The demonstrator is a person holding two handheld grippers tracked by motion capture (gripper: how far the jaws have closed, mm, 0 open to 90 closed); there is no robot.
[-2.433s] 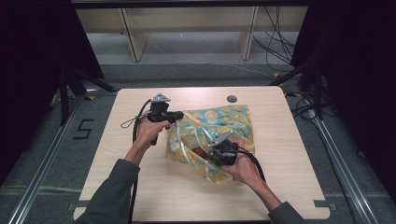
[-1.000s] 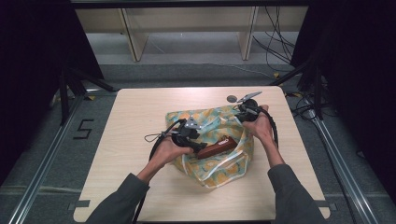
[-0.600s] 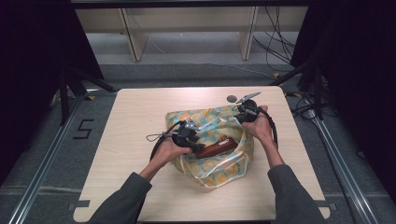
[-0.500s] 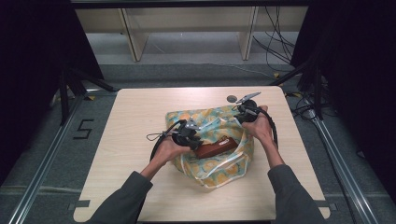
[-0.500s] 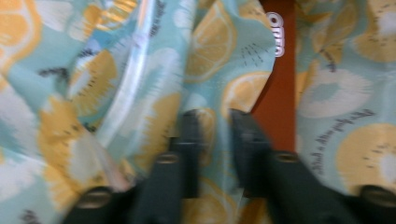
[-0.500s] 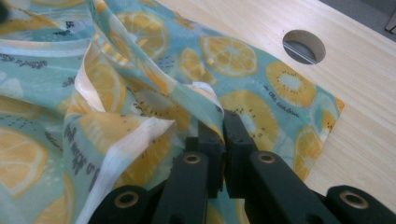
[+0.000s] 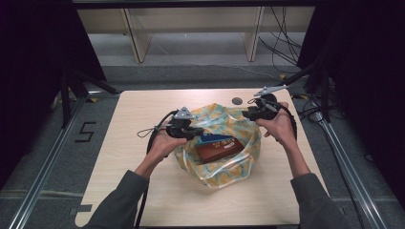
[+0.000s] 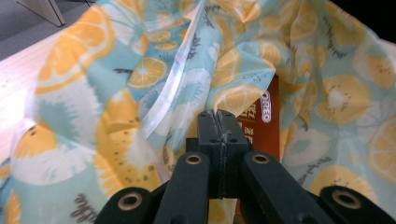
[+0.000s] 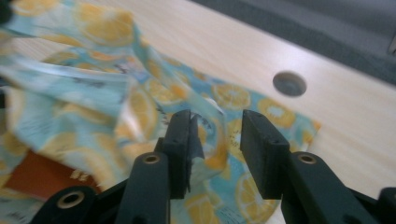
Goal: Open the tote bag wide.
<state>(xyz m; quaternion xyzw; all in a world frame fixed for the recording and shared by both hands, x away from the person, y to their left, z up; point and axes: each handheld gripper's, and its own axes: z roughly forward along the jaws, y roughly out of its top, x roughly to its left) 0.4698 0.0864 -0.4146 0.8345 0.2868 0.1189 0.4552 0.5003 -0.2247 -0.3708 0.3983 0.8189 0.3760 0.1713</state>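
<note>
Light wooden table [image 7: 143,191] with a round hole [image 7: 237,100], grey floor, pale shelving and dark curtains behind, citrus-print plastic bag [image 7: 239,131] mid-table holding a brown box [image 7: 217,150], left gripper [image 7: 193,130] clamped on bag film, right gripper [image 7: 248,113] jaws just parted around the bag's edge

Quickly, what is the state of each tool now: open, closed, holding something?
Left tool: closed, pinching a fold of the fruit-print bag.
Right tool: open, jaws have just been opening; bag fabric lies between them, not pressed.
</note>
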